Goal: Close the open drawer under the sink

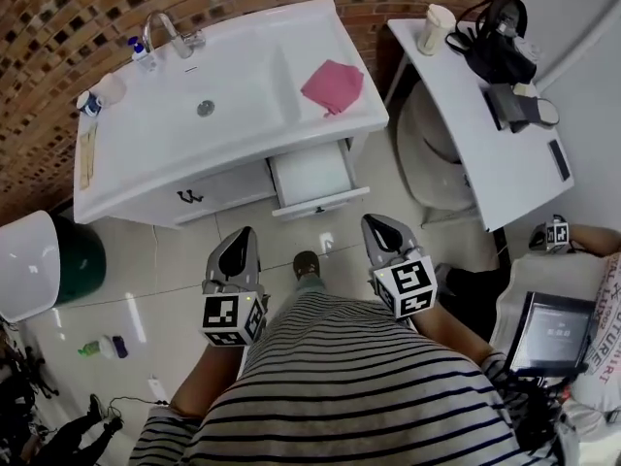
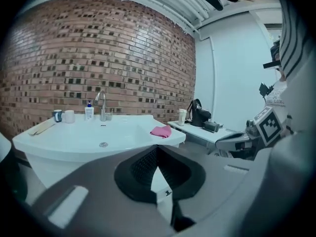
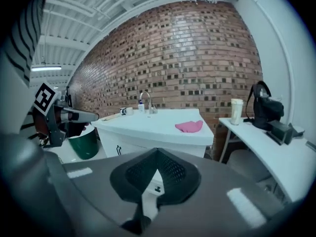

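The white sink cabinet [image 1: 223, 95] stands against the brick wall. Its right-hand drawer [image 1: 312, 175] is pulled out, with the front panel [image 1: 320, 204] toward me. The left drawer [image 1: 190, 197] is closed. A pink cloth [image 1: 333, 85] lies on the sink top. My left gripper [image 1: 238, 246] and right gripper [image 1: 380, 229] are held close to my body, over the floor and short of the drawer, both shut on nothing. In the left gripper view the jaws [image 2: 157, 149] meet with the drawer front [image 2: 160, 181] showing below them. The right gripper [image 3: 157, 152] looks the same.
A white side table [image 1: 485, 134] at the right carries a cup [image 1: 436, 29] and a black bag [image 1: 500, 37], with a stool [image 1: 432, 149] under it. A green bin [image 1: 82, 255] stands at the left. A bottle [image 1: 102, 348] lies on the floor. A person with a tablet [image 1: 553, 333] sits at the right.
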{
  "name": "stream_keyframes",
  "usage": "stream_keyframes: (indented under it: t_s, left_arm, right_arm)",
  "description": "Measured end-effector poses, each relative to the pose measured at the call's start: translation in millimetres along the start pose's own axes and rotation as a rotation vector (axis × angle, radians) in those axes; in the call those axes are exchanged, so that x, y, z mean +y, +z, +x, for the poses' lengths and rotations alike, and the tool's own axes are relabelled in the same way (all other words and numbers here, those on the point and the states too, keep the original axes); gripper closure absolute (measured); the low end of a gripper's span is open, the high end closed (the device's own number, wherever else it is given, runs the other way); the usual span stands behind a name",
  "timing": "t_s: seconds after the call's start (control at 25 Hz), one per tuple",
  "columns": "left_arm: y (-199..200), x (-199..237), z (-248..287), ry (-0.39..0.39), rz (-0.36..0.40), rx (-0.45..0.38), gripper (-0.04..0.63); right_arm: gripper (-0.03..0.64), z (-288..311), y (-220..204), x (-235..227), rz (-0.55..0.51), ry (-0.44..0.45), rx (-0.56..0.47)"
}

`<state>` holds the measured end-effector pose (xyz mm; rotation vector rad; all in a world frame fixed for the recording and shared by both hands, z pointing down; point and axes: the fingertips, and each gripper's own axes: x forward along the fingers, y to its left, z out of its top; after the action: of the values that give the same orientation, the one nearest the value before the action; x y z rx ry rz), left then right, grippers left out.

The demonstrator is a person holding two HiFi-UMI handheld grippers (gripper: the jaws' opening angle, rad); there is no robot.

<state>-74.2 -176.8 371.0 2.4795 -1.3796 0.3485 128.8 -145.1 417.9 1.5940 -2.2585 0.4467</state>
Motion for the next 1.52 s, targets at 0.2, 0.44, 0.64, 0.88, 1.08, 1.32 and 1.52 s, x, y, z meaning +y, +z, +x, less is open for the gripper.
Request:
stream_keyframes:
  t_s: [0.2, 0.44, 0.64, 0.88, 1.08, 1.32, 1.52]
  left_arm:
    - [-2, 29, 42, -0.015, -0.031, 0.03, 0.583]
    - [-67, 31, 78, -0.01, -0.083, 0.064, 0.583]
    - [-120, 34, 94, 0.014, -0.091, 0.081, 0.583]
    - [-140, 34, 96, 0.026, -0.107, 0.087, 0.583]
    - [-140, 42, 96, 0.034, -0.104, 0.093, 0.583]
    - [-137, 44, 98, 0.032, -0.098, 0.1, 0.583]
    - [-135, 47, 104, 0.03, -0.098, 0.105, 0.583]
  right_arm:
    - [0.618, 63, -42, -19, -0.01, -0.032, 0.111]
    - [0.618, 121, -126, -34, 0.001, -0.004, 0.202]
    - [0.618, 156, -174, -35, -0.011, 0.011, 0.215]
    - [0.618, 176, -199, -32, 0.009, 0.021, 0.219]
    - [0.618, 183, -196, -31, -0.001, 0.009, 0.235]
    - [0.618, 190, -191, -33, 0.02, 0.014, 0.228]
    - [0.618, 204, -183, -39, 0.022, 0.015, 0.22]
